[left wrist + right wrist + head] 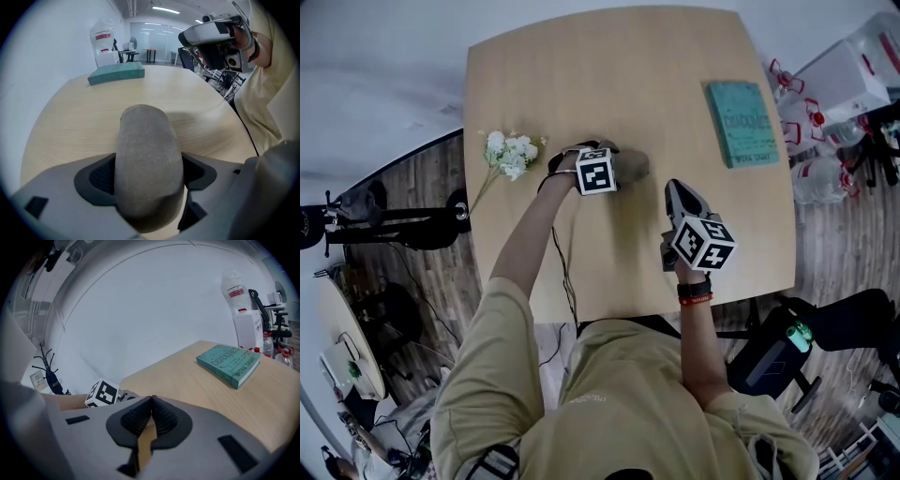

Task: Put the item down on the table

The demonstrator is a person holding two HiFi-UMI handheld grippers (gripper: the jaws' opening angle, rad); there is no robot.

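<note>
One oblong stone [146, 145] points lengthwise from left claw [622, 170].

Teal book [742, 123] lying flat at far right, white flower sprig [510, 156] at left edge, clear plastic bottles [814, 178] on wood floor [834, 234], black chair [853, 323] lower right

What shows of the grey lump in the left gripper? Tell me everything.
The grey lump is a rounded oblong, dull grey-brown with a fine matte grain, like stone or dense foam. The left gripper is shut on its near end, dark pads pressing both sides. It points forward, low over the wooden table; whether it rests on the wood cannot be told.
</note>
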